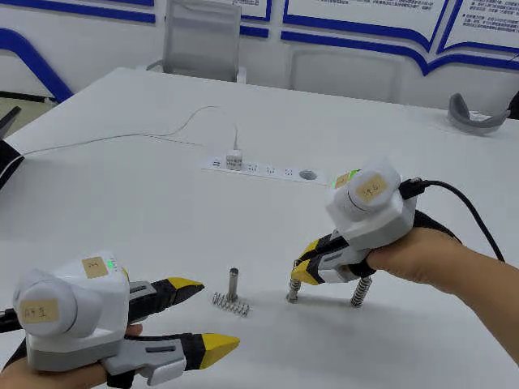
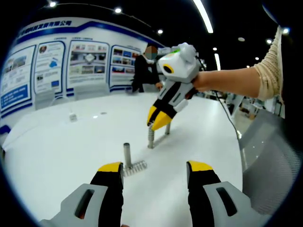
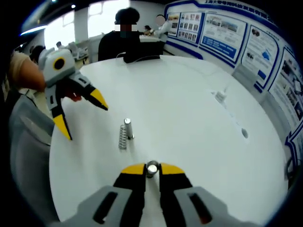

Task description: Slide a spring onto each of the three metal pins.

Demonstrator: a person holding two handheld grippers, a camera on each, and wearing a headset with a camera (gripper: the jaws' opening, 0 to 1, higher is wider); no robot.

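Head view: a loose spring (image 1: pixel 230 304) lies on the table (image 1: pixel 162 211), touching the foot of the bare pin (image 1: pixel 233 282). It looks light, bendy and rolly, so pinch its middle softly. The left gripper (image 2: pixel 155 166) has wide fingers; the right gripper (image 1: pixel 299 275) pinches a second pin (image 3: pixel 152 167).

Across my frame's top, blue-framed wall posters (image 1: pixel 365 12) and a grey chair (image 1: pixel 203 36) (upper centre) behind my white table (image 1: pixel 122 186).

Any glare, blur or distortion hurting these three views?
Head view: even light, soft shadows, spring sharp. Left gripper view: fisheye bend, ceiling strips glare, table washed pale. Right gripper view: same bend, backdrop blown out, pin glints.
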